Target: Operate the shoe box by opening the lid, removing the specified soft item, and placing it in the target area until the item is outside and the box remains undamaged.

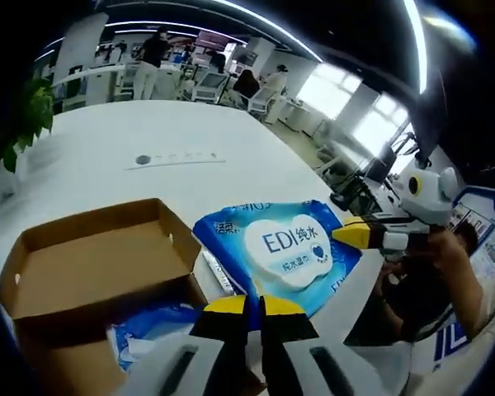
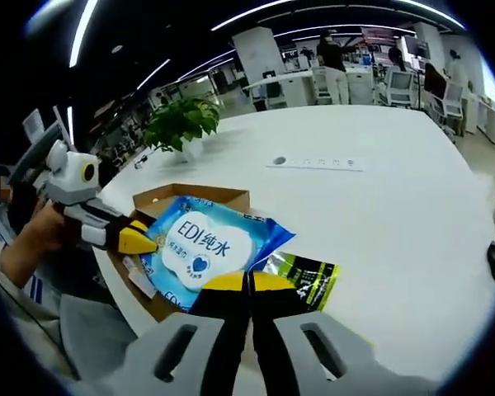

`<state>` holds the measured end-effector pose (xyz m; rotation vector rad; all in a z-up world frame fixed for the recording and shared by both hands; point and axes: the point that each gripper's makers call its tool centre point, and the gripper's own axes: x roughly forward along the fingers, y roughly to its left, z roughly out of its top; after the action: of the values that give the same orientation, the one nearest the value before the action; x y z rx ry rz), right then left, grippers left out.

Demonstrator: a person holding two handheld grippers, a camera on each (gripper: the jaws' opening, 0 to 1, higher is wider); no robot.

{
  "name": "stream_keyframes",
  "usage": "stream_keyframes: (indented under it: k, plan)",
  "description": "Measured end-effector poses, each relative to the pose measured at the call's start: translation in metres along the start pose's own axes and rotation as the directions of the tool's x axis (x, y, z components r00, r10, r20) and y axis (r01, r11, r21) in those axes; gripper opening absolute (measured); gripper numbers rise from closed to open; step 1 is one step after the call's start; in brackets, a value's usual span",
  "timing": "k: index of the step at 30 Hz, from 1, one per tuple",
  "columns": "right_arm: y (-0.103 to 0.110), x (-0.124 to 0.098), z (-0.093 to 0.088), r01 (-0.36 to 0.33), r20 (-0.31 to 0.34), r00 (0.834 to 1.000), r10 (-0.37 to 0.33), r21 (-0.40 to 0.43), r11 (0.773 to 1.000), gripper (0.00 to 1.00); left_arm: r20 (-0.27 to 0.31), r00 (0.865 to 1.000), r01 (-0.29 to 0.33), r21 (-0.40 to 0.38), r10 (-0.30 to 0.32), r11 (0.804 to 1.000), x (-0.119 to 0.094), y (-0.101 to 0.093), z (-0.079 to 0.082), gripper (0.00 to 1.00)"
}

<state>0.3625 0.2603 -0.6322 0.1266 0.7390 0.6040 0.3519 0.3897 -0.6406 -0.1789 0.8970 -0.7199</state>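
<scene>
Shoe box (image 1: 99, 264) sits open on the white table (image 1: 148, 132) in your left gripper view, with a blue wipes pack (image 1: 285, 247) marked "EDI纯水" lying just beside it. Your left gripper (image 1: 253, 309) has its yellow-tipped jaws closed at the pack's near edge; whether they pinch it, you cannot tell. The right gripper (image 1: 351, 235) touches the pack's far side.

In your right gripper view, the same pack (image 2: 202, 247) overlaps the box (image 2: 194, 196), "EDI纯水" readable. Your right gripper (image 2: 249, 285) shows jaws closed at the pack's edge, beside a black-and-green packet (image 2: 309, 276). A potted plant (image 2: 181, 124) stands behind.
</scene>
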Motion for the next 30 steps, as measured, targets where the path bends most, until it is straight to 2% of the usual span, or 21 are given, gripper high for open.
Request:
stream_keyframes:
  k: [6, 11, 30]
  plan:
    - [-0.016, -0.002, -0.005, 0.03, -0.012, 0.999, -0.03, 0.007, 1.0, 0.0, -0.018, 1.0, 0.008, 0.03, -0.007, 1.0, 0.017, -0.007, 0.001, 0.03]
    - [-0.025, 0.003, -0.01, 0.045, -0.024, 0.999, -0.044, 0.005, 0.999, 0.0, -0.039, 0.999, 0.005, 0.036, -0.004, 0.999, 0.03, -0.005, -0.001, 0.03]
    - [-0.06, 0.043, -0.04, 0.072, -0.109, 0.992, -0.07, 0.011, 0.997, 0.0, -0.156, 0.987, -0.042, 0.06, 0.051, 0.997, 0.075, 0.015, -0.019, 0.03]
